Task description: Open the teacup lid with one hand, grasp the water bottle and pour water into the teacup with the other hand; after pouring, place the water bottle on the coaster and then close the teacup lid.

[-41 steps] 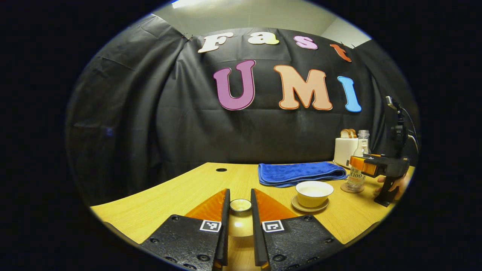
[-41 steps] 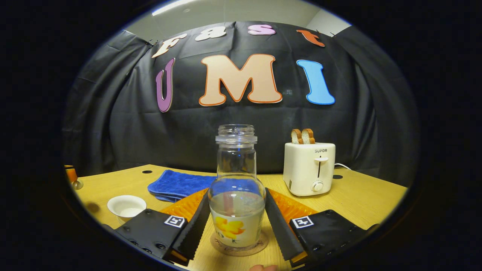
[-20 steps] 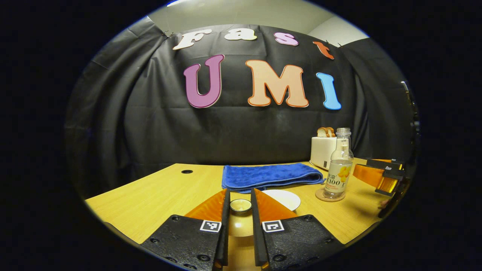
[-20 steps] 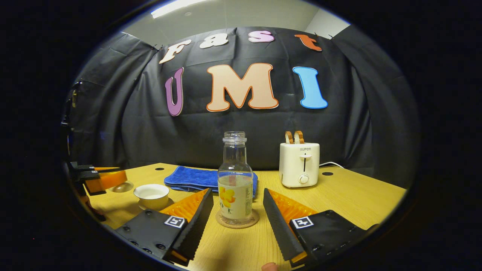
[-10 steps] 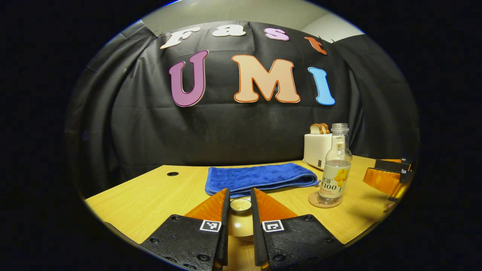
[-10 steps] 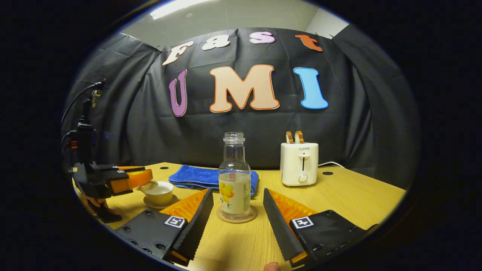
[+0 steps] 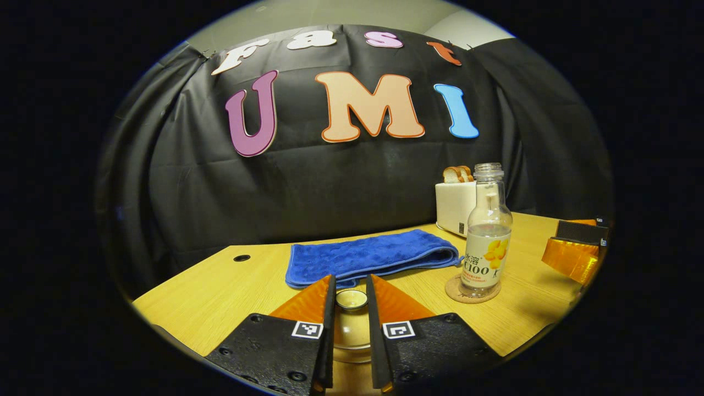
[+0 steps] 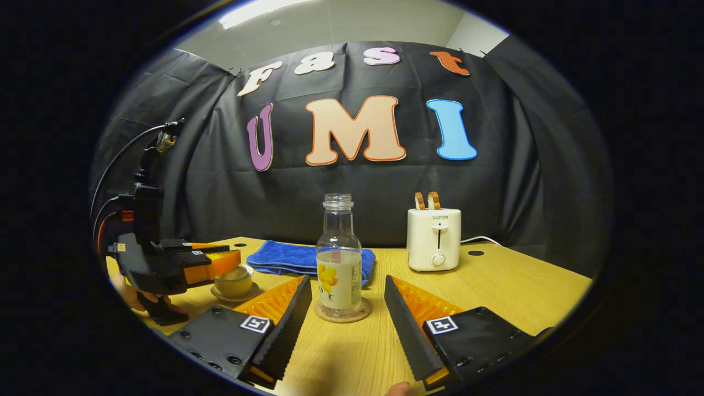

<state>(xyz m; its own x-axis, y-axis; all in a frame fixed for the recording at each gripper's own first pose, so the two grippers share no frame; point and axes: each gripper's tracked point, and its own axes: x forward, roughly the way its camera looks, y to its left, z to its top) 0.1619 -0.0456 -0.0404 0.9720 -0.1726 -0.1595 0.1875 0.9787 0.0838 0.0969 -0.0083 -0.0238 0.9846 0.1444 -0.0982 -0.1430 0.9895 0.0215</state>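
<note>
Lid pinched over the teacup at the left, bottle parked on its coaster, right gripper spread wide.

In the right gripper view, at nine o'clock, a hand (image 8: 127, 294) holds the left gripper (image 8: 234, 263) level over the table, its fingers reaching to three o'clock and clenched on the pale round teacup lid (image 8: 234, 273), which sits on the cream ceramic teacup (image 8: 233, 284) with its saucer; in the left gripper view the lid's knob (image 7: 351, 299) lies pinched between the fingers at six o'clock. The clear glass water bottle with a yellow-flower label (image 8: 339, 258) stands upright on the round cork coaster (image 8: 342, 311) on the yellow wooden table (image 8: 511, 286), in front of the folded blue towel (image 8: 280, 256). The right gripper (image 8: 346, 316) rests level at six o'clock, jaws released, the bottle just beyond their gap, untouched. A white toaster holding bread slices (image 8: 434, 236) stands at one o'clock.
</note>
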